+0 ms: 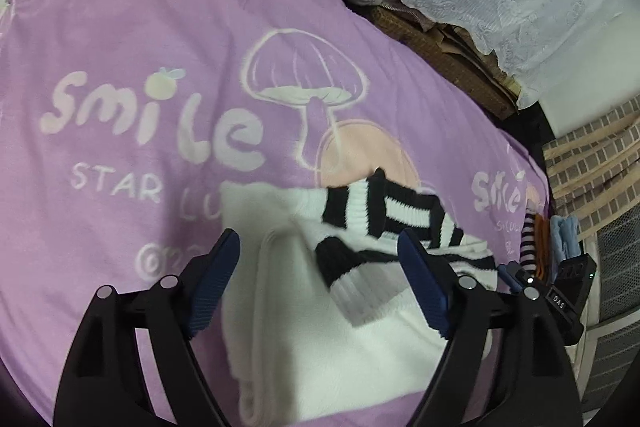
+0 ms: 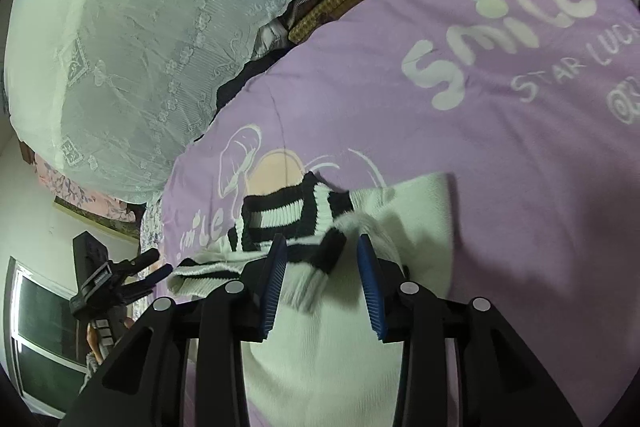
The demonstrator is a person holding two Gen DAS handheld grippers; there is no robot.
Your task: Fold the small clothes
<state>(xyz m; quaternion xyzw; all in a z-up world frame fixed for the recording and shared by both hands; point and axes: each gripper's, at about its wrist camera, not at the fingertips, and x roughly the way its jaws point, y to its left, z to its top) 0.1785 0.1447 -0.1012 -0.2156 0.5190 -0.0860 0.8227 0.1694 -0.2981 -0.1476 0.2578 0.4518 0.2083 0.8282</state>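
Purple blanket (image 1: 120,27), both grippers spread over sweater (image 1: 320,347)

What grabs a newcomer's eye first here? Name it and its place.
The purple "Smile" blanket fills the scene, with a white garment with black-and-white striped trim lying on it. Both the left tongs and the right tongs hang open over the garment.
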